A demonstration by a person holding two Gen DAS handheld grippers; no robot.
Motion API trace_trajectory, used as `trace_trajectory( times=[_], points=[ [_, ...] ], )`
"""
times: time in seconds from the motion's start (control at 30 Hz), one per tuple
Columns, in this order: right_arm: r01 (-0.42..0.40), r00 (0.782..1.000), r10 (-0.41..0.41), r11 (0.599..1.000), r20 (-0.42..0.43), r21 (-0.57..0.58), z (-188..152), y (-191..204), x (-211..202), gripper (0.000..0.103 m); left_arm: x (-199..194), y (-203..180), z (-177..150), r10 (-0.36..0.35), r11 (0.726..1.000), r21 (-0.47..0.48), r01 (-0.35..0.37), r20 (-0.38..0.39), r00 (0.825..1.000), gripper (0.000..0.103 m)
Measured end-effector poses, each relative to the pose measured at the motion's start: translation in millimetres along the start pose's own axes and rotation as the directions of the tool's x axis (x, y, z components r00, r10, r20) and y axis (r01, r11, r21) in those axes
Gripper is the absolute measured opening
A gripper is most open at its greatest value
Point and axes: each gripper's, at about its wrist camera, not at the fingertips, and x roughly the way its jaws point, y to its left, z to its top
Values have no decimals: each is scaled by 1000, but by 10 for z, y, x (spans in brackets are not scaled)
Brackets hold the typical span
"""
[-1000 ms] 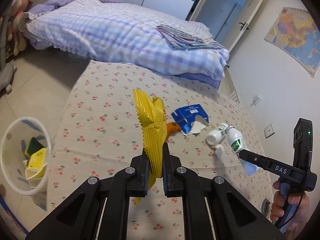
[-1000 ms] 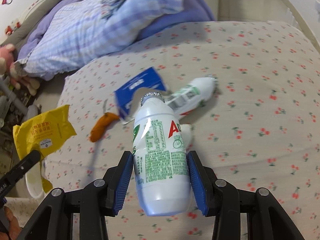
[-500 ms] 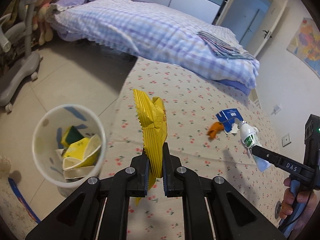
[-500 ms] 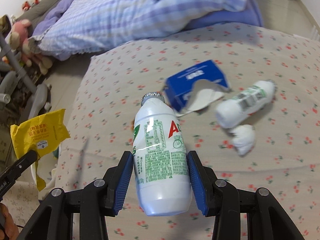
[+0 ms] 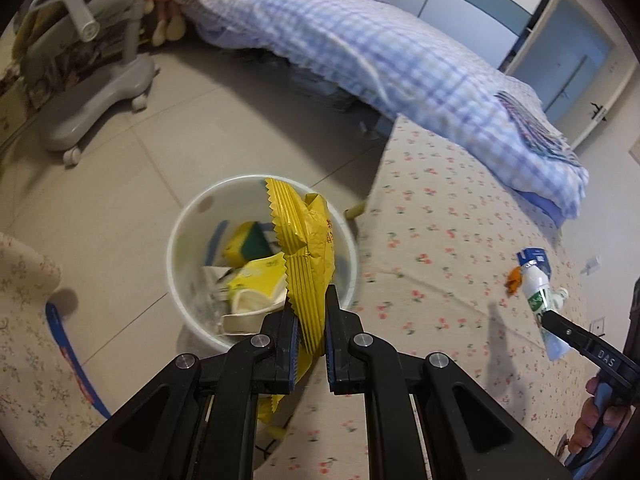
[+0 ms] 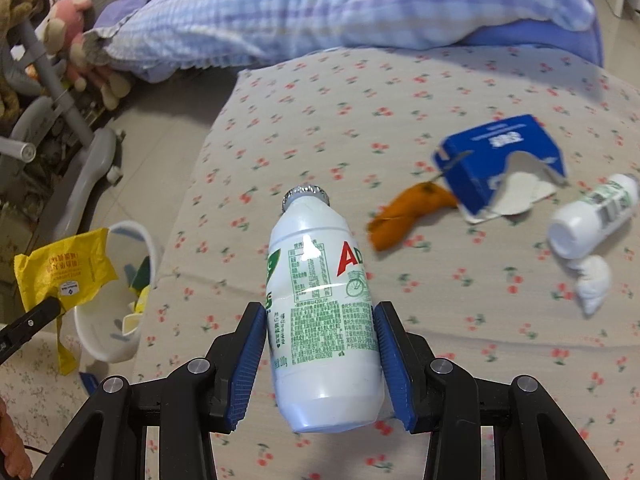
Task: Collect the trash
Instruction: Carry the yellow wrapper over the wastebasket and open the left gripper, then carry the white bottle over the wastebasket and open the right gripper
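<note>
My left gripper (image 5: 310, 320) is shut on a yellow snack wrapper (image 5: 306, 248) and holds it above the white trash bin (image 5: 176, 240) on the floor, which holds several pieces of trash. The wrapper (image 6: 64, 268) and bin (image 6: 104, 340) also show in the right wrist view. My right gripper (image 6: 320, 344) is shut on a white drink bottle (image 6: 320, 308) above the flowered table (image 6: 440, 320). On the table lie an orange peel (image 6: 408, 212), a torn blue carton (image 6: 500, 160), a second white bottle (image 6: 592, 216) and a crumpled white tissue (image 6: 592, 284).
A bed with a blue checked quilt (image 5: 400, 60) stands behind the table. A grey wheeled chair base (image 5: 92, 96) stands on the tiled floor at the left. A flowered cloth (image 5: 28, 320) lies left of the bin.
My left gripper has swung left off the table with the wrapper and is now over the bin. My right gripper has moved left with the bottle, toward the table's left edge.
</note>
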Motion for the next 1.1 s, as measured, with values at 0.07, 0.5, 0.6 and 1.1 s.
trace_trajectory(
  times=[0.07,0.5,0.6,1.1],
  points=[
    [-3,1000,3,1000,-6,-14,6,91,48,49,64,121,11,7,1000,-20,-7,-16,1000,11],
    [-28,999,26,996,-33,-83,-18,537,259,49,241,423,27,218,976,-17,-219,-41,975,78],
    [-35,999,32,995,-36,-92,-25,627,286,49,179,528,7,244,969,-24,-245,-35,969,79],
    [-95,994,83,977,-66,-191,-93,1409,669,49,-62,824,-236,311,949,62,-309,-19,950,89]
  ],
)
